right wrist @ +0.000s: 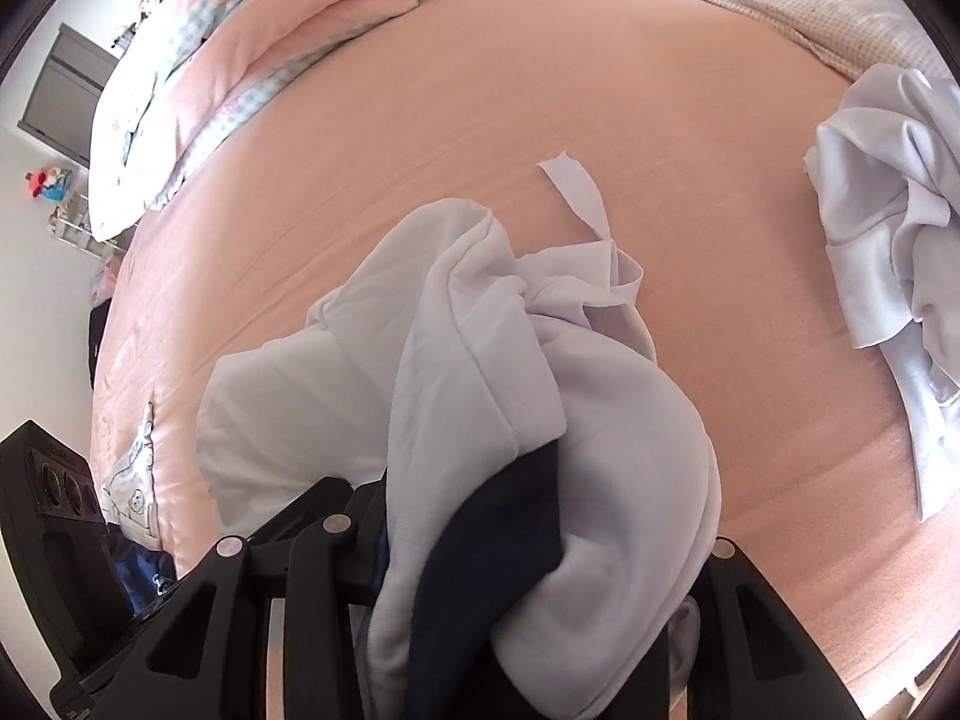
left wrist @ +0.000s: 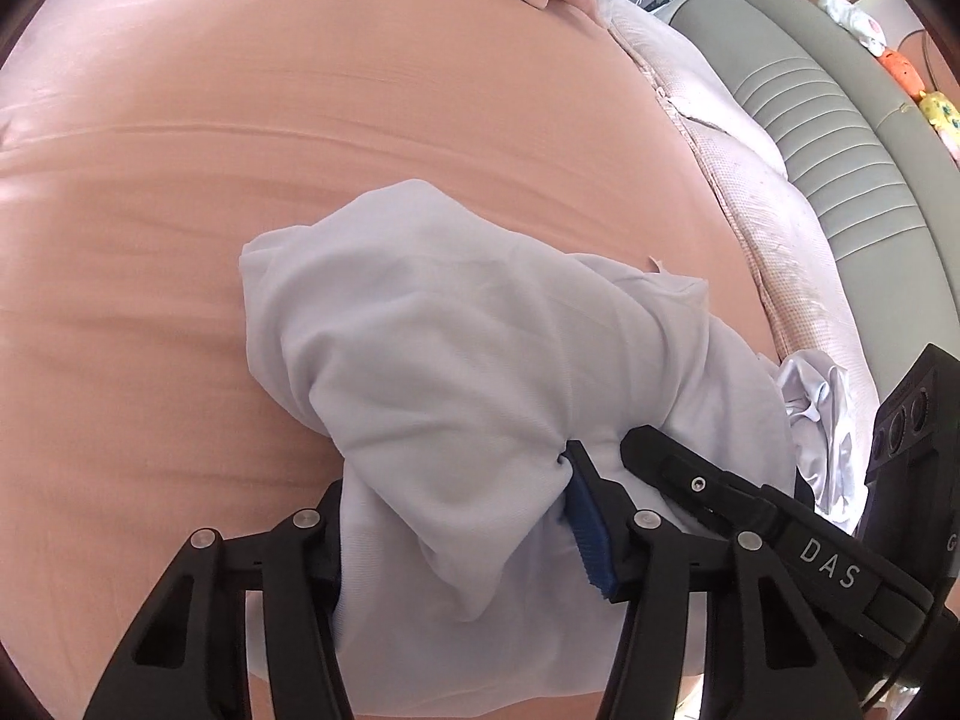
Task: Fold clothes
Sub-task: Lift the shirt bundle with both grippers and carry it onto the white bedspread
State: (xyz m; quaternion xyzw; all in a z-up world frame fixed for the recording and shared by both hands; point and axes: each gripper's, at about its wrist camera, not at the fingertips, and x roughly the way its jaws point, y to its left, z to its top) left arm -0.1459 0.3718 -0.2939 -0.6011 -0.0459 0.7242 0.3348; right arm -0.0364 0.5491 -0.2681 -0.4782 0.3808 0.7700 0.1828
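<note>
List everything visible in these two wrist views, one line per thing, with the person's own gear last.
pale blue garment: one, light blue-white, bunched on the bed, gathered between both sets of jaws
satin garment: one, shiny pale blue, crumpled near the bed's edge, apart from the first
bed sheet: one, peach pink, under everything
quilt: one, pink with blue check, piled at the far end
bed frame: one, grey-green padded, along the side
soft toys: several, orange and yellow, on the floor beyond the frame
cabinet: one, grey, by the wall
left gripper: one, black with blue pad, closed on the pale blue garment
right gripper: one, black, cloth draped over it, grip hidden
</note>
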